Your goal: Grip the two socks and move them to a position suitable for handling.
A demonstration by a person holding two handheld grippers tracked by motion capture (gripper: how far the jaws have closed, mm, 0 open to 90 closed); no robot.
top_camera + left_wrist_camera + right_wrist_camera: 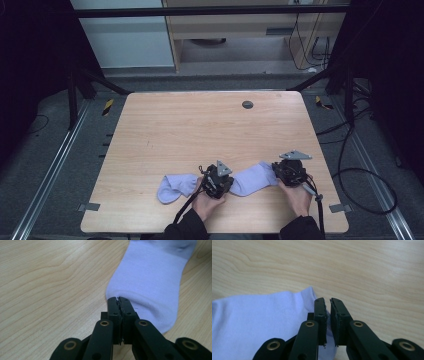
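Two pale lilac socks are lying end to end near the front edge of a light wooden table (190, 125), and a person seated at that edge is working on them with a black two-jaw gripper in each hand.

From the high view, the left sock (176, 187) is sitting curled towards the table's left side, untouched, while the right sock (254, 178) is stretching between the two grippers. The left gripper (216, 181) is sitting at this sock's left end and the right gripper (289, 172) at its right end.

In the left gripper view, the left gripper (119, 300) is pinching the sock's (152, 282) near edge, with its jaws pressed fully together on the fabric. In the right gripper view, the right gripper (326, 302) is standing at the sock's (262, 322) corner with its jaws nearly closed; a thin edge of cloth is passing into the narrow gap between them. It looks like a grip, though I cannot tell how firmly the pads are pressing.

Judging by this, the work is at an early stage: one sock is being held at both ends, seemingly ready for straightening, folding or moving. It is lying flat and unfolded on the wood, and the other sock is waiting, apart from it and unpaired.
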